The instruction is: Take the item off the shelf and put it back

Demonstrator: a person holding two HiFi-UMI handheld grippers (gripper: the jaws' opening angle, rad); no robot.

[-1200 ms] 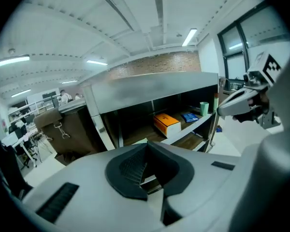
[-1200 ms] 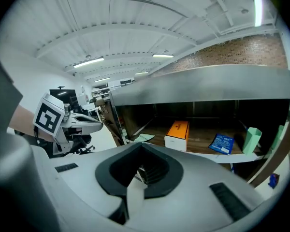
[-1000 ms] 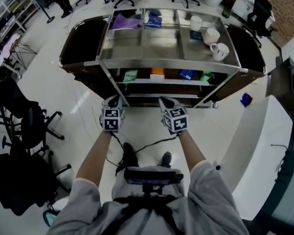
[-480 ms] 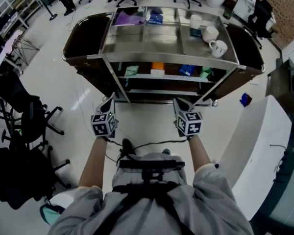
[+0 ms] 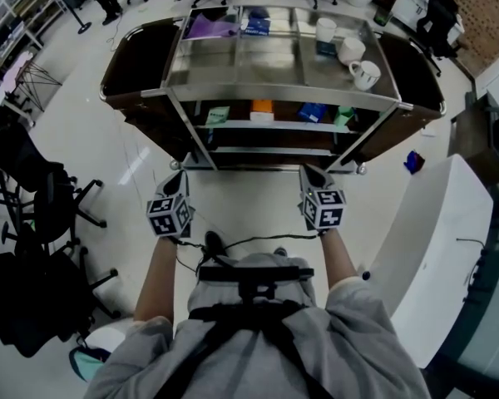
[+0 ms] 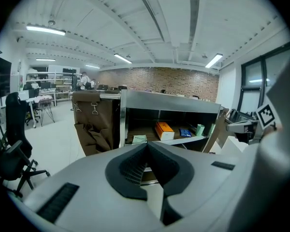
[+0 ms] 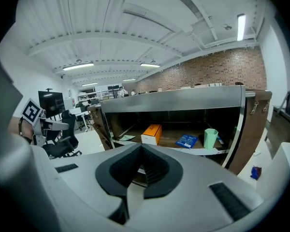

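Nearest, the grey plastic left gripper (image 5: 178, 179) and right gripper (image 5: 313, 174) hang side by side, their ribbed black jaws closed on nothing. Beyond is a shiny steel cart (image 5: 283, 95). An orange box (image 5: 262, 109), print unreadable, lies mid-shelf under the top. White mugs (image 5: 350, 50) stand by the top's far right corner.

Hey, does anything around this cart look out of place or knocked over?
Only one thing: a small blue object lies on the floor beside the cart, at its right end, off the shelves. Nothing on the cart looks spilled or tipped.
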